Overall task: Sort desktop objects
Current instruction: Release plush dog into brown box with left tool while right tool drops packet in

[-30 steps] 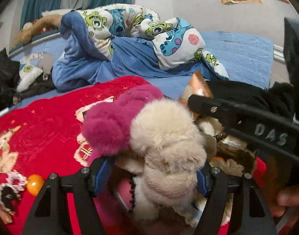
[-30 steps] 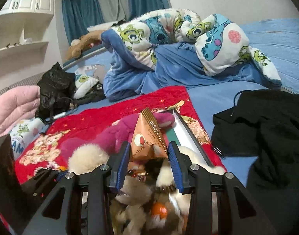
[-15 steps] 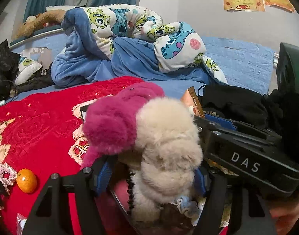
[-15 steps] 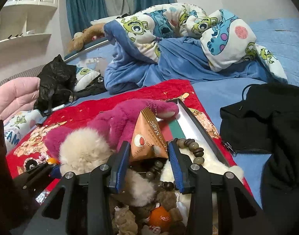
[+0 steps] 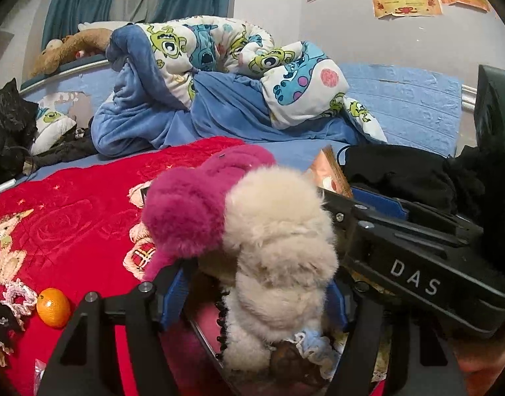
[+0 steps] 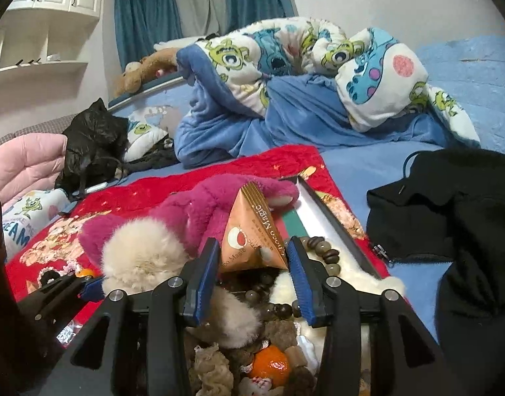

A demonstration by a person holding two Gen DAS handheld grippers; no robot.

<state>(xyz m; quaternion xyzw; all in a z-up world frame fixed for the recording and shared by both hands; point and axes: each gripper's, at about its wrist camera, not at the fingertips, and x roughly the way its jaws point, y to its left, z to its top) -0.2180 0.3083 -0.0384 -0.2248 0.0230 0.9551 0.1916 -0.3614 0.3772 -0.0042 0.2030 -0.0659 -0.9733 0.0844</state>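
Observation:
My left gripper is shut on a cream fluffy plush, held upright over a box on the red blanket. A magenta plush lies against it. My right gripper is shut on an orange triangular snack packet above the same box, which holds a bead string, a tangerine and other small items. The packet's corner shows in the left wrist view, beside the right gripper's body.
A loose tangerine and a lace scrunchie lie on the red blanket at the left. A black garment lies to the right of the box. A bunched monster-print quilt and a black bag are behind.
The right gripper has lifted the packet a little higher above the box contents. The left gripper has kept hold of the cream plush and shifted slightly, bringing the loose tangerine further into view.

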